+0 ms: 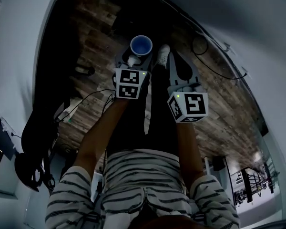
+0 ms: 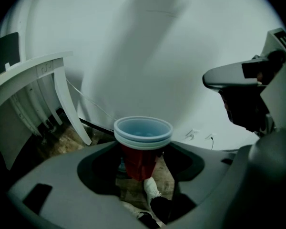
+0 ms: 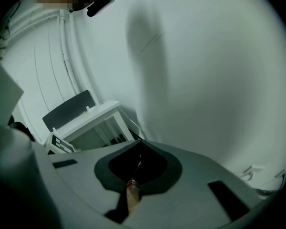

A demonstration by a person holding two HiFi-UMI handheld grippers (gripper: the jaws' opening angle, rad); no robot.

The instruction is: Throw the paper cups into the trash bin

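The left gripper [image 2: 142, 171] – fingers clamped on the upright, nested red paper cups [image 2: 143, 133], rims up – carries the load, while the right gripper [image 3: 132, 187] is pinched together on nothing.

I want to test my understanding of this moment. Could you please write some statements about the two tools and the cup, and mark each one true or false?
1. The left tool grips a cup that is red on the outside. True.
2. The right tool also holds a cup. False: its jaws are together and nothing is between them.
3. The cup is held upright, with its open end up. True.
4. A trash bin stands just in front of the person's feet. False: no bin shows in any view; the head view shows only the wooden floor and a white shoe there.
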